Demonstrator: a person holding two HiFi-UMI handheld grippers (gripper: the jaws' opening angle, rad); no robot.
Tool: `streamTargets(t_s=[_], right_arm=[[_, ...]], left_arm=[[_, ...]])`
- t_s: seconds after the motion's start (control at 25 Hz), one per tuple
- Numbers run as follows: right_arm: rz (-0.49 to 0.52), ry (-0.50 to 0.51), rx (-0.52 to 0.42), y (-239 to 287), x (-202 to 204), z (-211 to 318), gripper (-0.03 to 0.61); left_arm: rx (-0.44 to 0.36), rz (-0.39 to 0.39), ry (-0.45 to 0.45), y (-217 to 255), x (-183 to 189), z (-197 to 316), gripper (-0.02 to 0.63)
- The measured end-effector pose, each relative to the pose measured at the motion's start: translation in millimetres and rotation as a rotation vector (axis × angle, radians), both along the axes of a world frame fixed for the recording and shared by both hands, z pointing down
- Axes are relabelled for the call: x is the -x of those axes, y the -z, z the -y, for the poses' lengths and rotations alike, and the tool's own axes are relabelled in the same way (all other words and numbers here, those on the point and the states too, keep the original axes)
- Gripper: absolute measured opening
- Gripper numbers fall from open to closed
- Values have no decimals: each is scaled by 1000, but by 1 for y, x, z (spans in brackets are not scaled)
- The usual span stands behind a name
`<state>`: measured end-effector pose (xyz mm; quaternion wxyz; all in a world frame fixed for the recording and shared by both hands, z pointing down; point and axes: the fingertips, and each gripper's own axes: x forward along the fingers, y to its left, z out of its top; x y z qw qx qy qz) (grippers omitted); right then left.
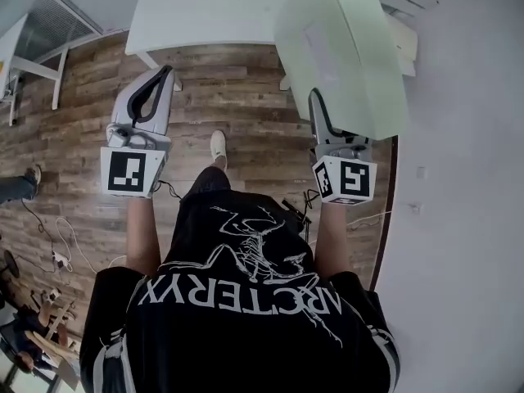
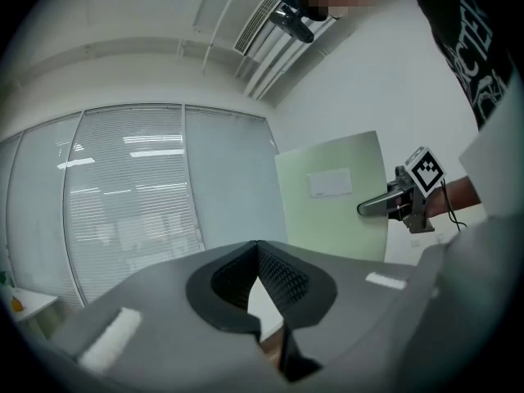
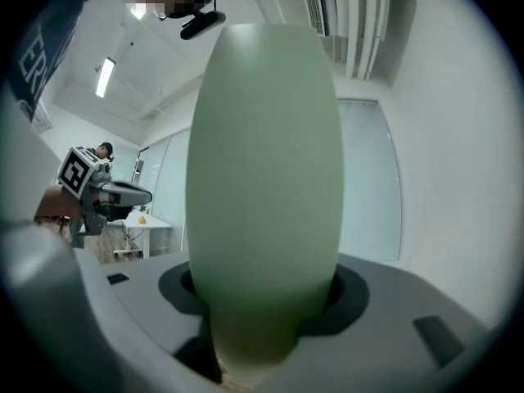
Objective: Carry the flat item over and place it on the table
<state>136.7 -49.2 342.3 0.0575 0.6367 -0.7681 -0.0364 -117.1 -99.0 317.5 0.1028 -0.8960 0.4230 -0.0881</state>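
The carrying part is under way and the placing is not done. The pale green flat board (image 1: 344, 47) is off the ground, clamped at its lower edge by the right gripper (image 1: 321, 105), whose jaws stand wide around it. It tilts up and forward, its far end reaching over toward the white rectangular table (image 1: 205, 11) but not resting on it. By my reckoning, what is left is to close the last of the gap, lay the board flat on the top and let go.

The left gripper (image 1: 166, 74) carries nothing — its jaws are pressed together at the tips.

Counting: one green board with one white label (image 2: 330, 183) on its face, two grippers, one white table straight ahead, and one smaller white table (image 3: 151, 222) well off across the room.
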Motion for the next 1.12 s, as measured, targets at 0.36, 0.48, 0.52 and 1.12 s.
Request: streamTargets(t_s=[0.36, 0.48, 0.52, 1.12], right_arm=[[0, -38, 18, 15, 37, 145, 265], [3, -43, 22, 10, 32, 173, 265], [6, -44, 22, 8, 30, 182, 265], [12, -117, 193, -106, -29, 297, 265]], left_arm=[[43, -20, -19, 8, 37, 152, -2], [60, -23, -21, 1, 31, 174, -2], [62, -27, -19, -1, 30, 180, -2], [91, -12, 52, -20, -8, 215, -2]])
